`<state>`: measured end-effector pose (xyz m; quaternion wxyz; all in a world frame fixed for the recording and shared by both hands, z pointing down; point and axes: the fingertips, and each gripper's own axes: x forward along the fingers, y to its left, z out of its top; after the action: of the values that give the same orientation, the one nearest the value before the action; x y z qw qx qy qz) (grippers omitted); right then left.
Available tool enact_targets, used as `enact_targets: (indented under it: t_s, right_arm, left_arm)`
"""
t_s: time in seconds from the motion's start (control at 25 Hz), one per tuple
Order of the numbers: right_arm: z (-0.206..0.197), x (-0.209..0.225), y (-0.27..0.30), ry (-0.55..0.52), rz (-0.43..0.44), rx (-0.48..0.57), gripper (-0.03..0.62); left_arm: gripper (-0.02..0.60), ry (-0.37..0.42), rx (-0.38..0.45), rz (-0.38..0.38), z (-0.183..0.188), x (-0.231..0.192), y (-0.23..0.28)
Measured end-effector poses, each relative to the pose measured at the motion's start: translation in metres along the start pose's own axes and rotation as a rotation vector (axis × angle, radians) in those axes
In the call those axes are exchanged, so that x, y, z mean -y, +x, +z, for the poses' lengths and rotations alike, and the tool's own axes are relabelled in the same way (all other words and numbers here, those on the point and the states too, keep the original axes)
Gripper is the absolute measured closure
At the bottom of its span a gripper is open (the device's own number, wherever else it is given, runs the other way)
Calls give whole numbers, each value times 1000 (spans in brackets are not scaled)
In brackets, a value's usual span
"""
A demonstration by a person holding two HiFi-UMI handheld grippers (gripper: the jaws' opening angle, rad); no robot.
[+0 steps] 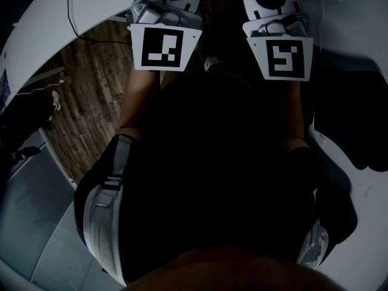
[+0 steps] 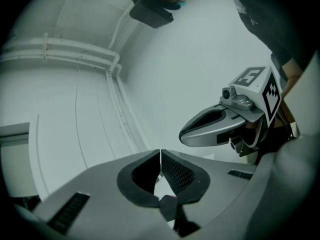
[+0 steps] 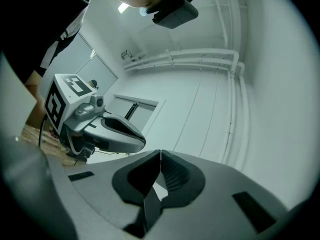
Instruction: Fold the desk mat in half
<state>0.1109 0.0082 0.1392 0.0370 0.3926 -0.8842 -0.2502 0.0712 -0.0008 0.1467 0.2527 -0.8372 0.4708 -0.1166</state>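
Jaws on both tools stand closed. In the left gripper view the dark pads of the left gripper (image 2: pixel 160 156) meet along a thin line, with nothing pinched between them and nothing showing past their tips. The right gripper (image 3: pixel 160 156) reads the same in the right gripper view. Both point about level at pale walls and pipes. They are held side by side in front of the person's dark-clad body (image 1: pixel 212 162), each in sight of the other's camera.

Neither gripper view shows the desk mat. In the head view a dark flat shape (image 1: pixel 357 114) lies on the pale bench (image 1: pixel 364 217) at the picture's right edge, and I take that for the desk mat. It is too dark to make out its edges, its long axis, or whether it lies single or doubled. The scene would fit a mat spread flat as well as one already folded over.

As I judge it, the desk mat lies off to the person's right and below the jaws, which point ahead and away from it. The right gripper is the nearer; the left gripper has the body's width between it and the desk mat. If the desk mat is to be gripped, both would need to swing to that side and tip downward.
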Motion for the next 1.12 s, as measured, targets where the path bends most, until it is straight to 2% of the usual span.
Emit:
enact_targets:
  t_s: [0.16,0.48,0.64,1.12]
  right_arm:
    - [12,0,-6,-4,8,45,565]
    - [13,-13,-6,-31,63,46,565]
    - [10,-10,-2,-52,61,34,565]
    - [13,-2,6,-88,30,32,565]
  left_arm:
    - [568,22,3,29,11,-1,-6]
    - [569,40,11,36,13,-2,-3]
    - [569,15,31,30,13,-6,0]
    - [569,26,55,39,12,-19,7]
